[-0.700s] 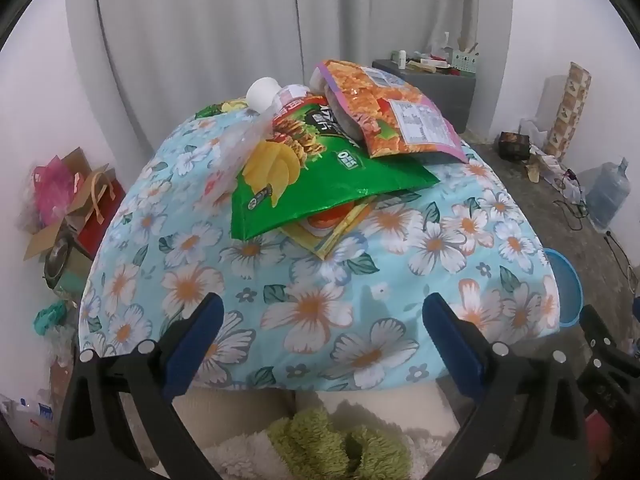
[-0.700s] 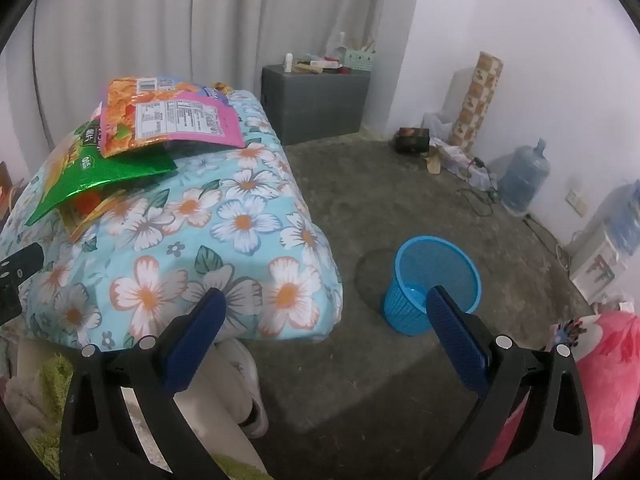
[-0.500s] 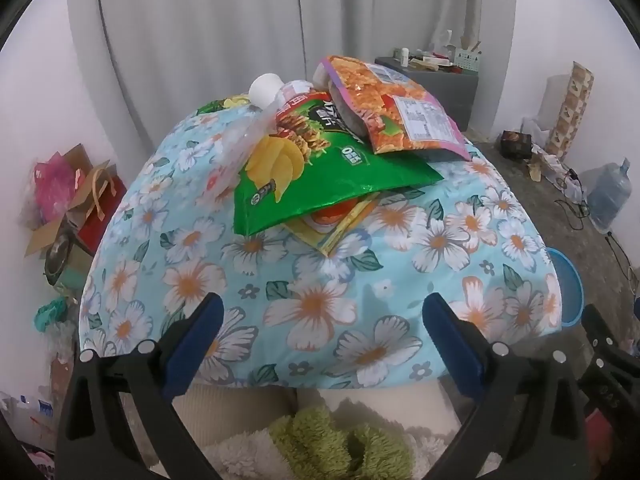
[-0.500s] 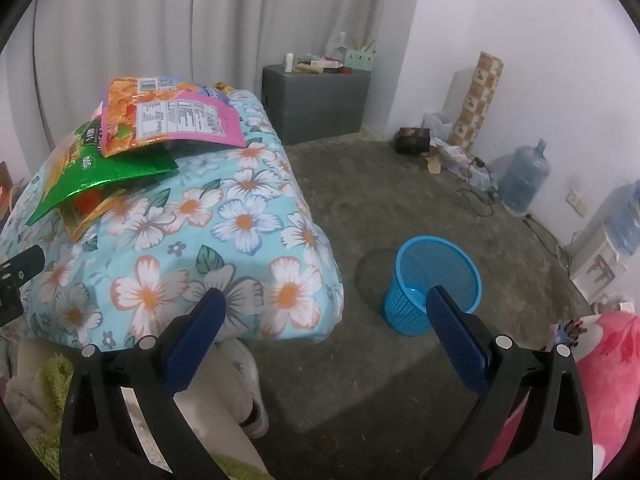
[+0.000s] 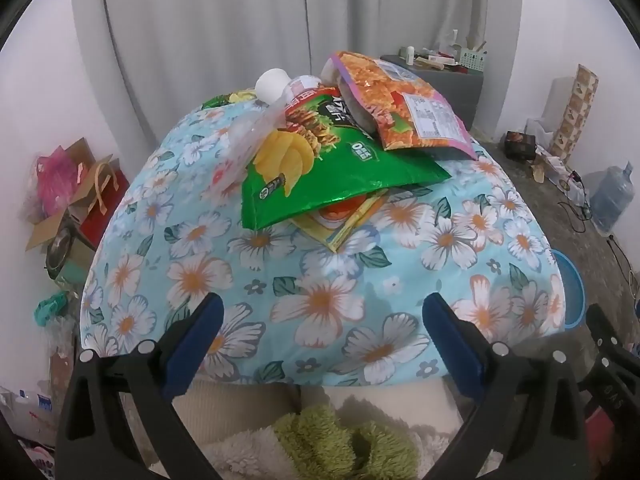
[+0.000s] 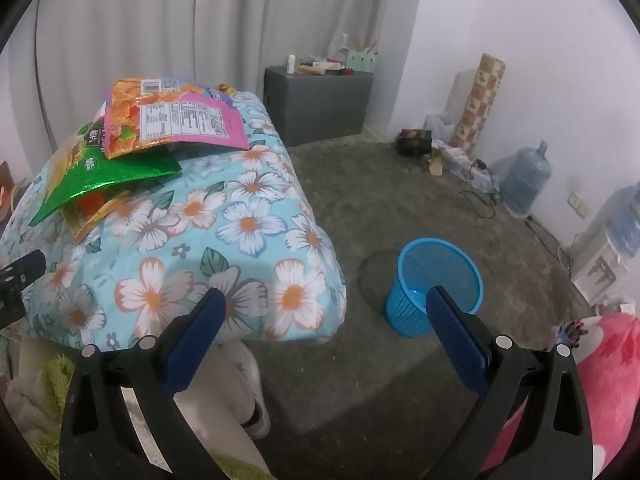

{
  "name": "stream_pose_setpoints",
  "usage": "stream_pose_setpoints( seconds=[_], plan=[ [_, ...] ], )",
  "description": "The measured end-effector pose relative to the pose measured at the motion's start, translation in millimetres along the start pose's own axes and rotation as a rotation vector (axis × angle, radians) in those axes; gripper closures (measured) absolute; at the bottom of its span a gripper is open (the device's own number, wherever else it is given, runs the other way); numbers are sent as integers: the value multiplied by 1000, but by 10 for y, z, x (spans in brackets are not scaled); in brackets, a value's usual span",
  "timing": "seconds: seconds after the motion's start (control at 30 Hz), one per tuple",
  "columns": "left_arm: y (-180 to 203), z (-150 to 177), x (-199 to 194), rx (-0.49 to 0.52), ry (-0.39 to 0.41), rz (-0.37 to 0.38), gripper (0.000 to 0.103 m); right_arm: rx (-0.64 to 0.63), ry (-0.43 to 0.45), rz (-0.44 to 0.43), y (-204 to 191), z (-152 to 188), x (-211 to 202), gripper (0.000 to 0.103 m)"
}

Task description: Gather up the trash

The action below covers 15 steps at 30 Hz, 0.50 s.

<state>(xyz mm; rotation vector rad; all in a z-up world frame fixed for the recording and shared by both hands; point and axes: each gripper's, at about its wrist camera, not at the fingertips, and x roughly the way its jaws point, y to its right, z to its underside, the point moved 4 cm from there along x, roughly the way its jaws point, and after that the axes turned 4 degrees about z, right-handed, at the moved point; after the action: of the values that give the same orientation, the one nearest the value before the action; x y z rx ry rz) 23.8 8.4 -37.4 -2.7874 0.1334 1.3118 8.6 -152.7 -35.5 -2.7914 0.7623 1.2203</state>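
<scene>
The green snack bag (image 5: 340,184) and the orange snack bag (image 5: 404,116) at the far side are glossy, crinkled foil, lying on a soft matt floral cloth (image 5: 320,292). To the right, the blue basket (image 6: 434,288) is meshed plastic on a rough, dull floor (image 6: 400,216). The near gripper pads (image 6: 460,336) look textured blue rubber on matt black plastic.
</scene>
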Motion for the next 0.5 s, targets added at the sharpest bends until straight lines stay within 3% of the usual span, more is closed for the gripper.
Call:
stream_pose_setpoints(
  seconds=[0.5],
  plan=[
    [-10,-7,8,-2,-4,4,5,1,1,-2,-11,-21,-5,7]
  ],
)
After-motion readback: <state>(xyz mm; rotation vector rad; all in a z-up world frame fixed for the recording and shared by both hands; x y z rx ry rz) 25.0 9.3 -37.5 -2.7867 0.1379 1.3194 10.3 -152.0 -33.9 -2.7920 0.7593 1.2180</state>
